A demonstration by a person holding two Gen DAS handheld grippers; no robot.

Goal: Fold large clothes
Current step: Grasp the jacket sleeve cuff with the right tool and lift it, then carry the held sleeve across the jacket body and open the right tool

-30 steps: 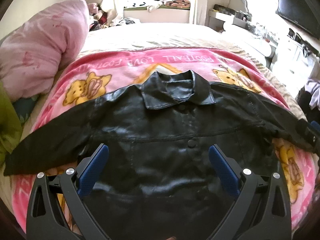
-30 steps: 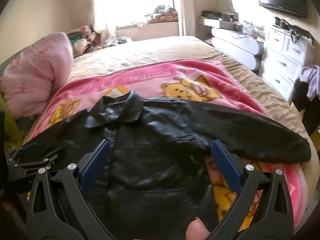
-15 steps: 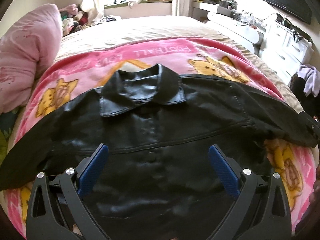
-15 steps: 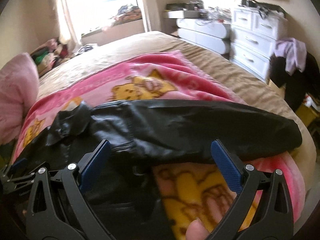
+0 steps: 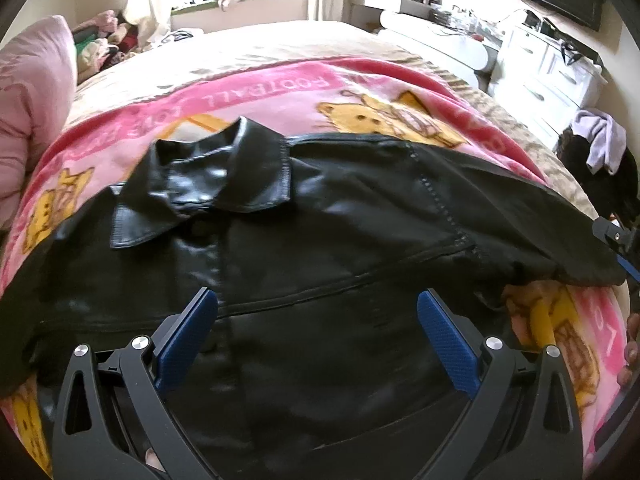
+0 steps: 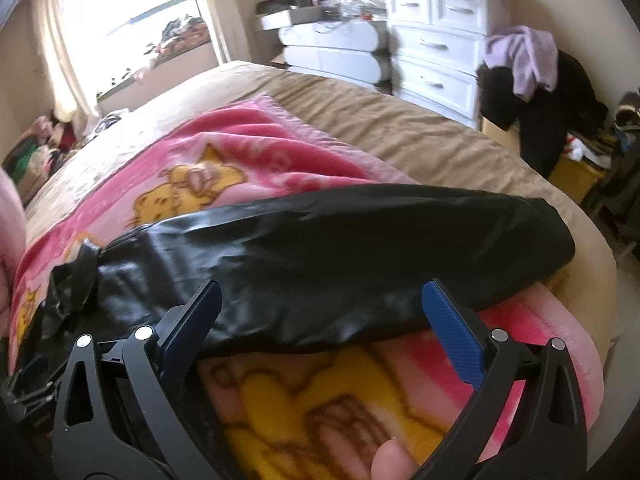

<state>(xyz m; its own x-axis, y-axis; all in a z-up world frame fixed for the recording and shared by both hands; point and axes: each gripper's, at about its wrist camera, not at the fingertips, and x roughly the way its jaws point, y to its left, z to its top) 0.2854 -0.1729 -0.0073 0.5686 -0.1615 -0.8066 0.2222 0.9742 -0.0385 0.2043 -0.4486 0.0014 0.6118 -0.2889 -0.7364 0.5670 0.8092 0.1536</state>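
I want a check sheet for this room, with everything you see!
Surface: pink cartoon blanket over a tan bedspread.
Job's things: black jacket lying flat, front up, unfolded; sleeve stretched sideways.
Clutter: pink pillow; purple garment on a dark pile.
Grippers: left hand-held gripper open over the jacket front; right hand-held gripper open near the sleeve.
Cables: wires on the white dresser.
Surroundings: bright window.

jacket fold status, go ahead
Left tool open over jacket front, right tool open at sleeve. Jacket flat on blanket, unfolded. Nothing in the way.
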